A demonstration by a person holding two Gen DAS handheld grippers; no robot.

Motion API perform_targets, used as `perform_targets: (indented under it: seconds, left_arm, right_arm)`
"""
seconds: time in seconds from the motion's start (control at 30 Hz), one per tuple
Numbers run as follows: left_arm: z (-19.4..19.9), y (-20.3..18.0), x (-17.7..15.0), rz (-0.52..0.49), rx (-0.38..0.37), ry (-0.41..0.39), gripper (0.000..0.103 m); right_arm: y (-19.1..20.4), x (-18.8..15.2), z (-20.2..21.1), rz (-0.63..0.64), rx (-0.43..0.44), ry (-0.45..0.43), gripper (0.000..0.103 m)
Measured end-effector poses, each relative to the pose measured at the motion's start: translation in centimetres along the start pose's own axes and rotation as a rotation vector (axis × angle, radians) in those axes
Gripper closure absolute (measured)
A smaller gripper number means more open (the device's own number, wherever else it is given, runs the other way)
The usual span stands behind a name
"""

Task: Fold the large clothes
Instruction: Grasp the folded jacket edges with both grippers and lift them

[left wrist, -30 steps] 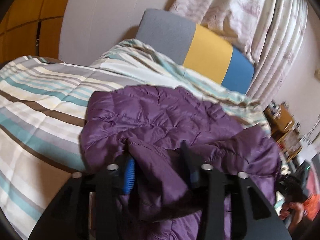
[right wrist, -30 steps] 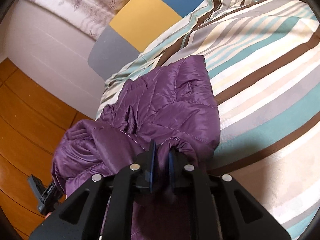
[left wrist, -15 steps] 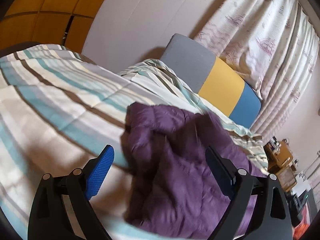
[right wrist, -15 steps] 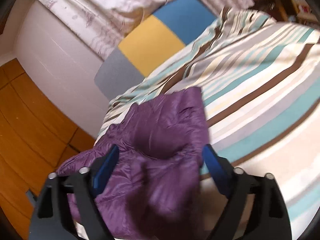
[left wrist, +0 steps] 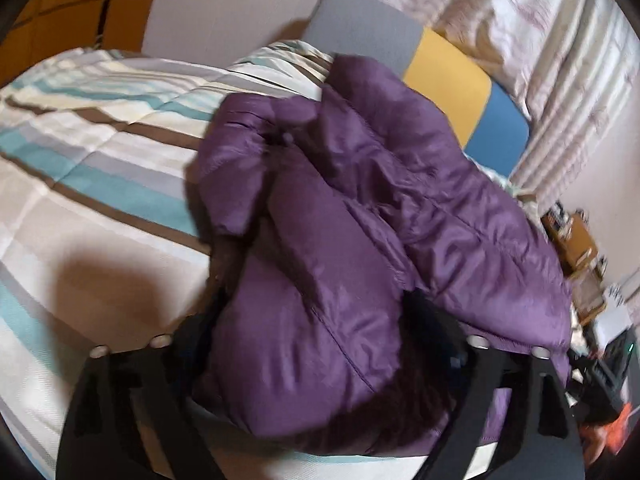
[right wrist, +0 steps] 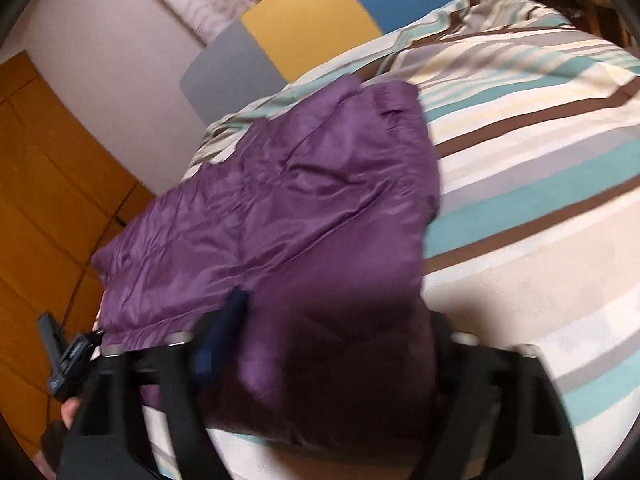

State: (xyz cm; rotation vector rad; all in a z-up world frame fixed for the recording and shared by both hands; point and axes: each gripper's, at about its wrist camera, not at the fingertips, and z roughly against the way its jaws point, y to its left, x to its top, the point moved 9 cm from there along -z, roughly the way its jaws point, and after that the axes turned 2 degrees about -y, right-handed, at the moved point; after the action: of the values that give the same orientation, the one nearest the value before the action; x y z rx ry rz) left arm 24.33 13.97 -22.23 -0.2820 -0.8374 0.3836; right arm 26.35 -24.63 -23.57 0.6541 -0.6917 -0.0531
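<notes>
Your left tongs (left wrist: 312, 344) and right tongs (right wrist: 336, 344) had just been closing, each bunching the jacket (left wrist: 360, 208) on the bed (left wrist: 100, 168), grip uncertain.

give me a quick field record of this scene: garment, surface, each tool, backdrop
garment: purple puffer jacket, bunched on the bed
surface: striped bedspread
left tool: jaws just been closing, a thick fold of jacket between them
right tool: jaws just been closing, jacket edge between them
grip: cannot tell for either, blurred
backdrop: grey, yellow and blue headboard, curtain
</notes>
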Motion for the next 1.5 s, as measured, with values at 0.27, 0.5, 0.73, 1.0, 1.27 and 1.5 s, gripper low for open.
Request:
perform_targets:
  seconds: [0.27, 0.5, 0.73, 1.0, 1.27, 1.5]
  left_arm:
    - [1.5, -1.4, -2.4, -0.045, -0.072, 0.055, 0.064]
    - [5.5, -1.3, -6.6, -0.049, -0.119, 0.046, 0.064]
    - [9.4, -1.8, -10.1, -0.057, -0.134, 0.026, 0.064]
    - [12.0, -2.0, -11.8, -0.078, -0.13, 0.038, 0.057]
    - [15.3, -1.8, -8.5, -0.071, -0.124, -0.095, 0.011]
    - [10.9, -3.1, -2.7, -0.102, -0.029, -0.101, 0.009]
  right_arm:
    - [1.2, -1.7, 1.1, 0.023, 0.093, 0.039, 0.07]
    - [1.3, -4.2, 4.1, 0.067, 0.116, 0.067, 0.071]
    - [0.7, -6.7, 7.1, 0.065, 0.15, 0.086, 0.071]
    - [1.1, -7.0, 8.7, 0.126, 0.125, 0.131, 0.066]
    - [-0.7, -1.8, 10.0, 0.168, -0.008, 0.028, 0.029]
    - [0.1, 3.4, 6.7, 0.192, -0.055, -0.044, 0.029]
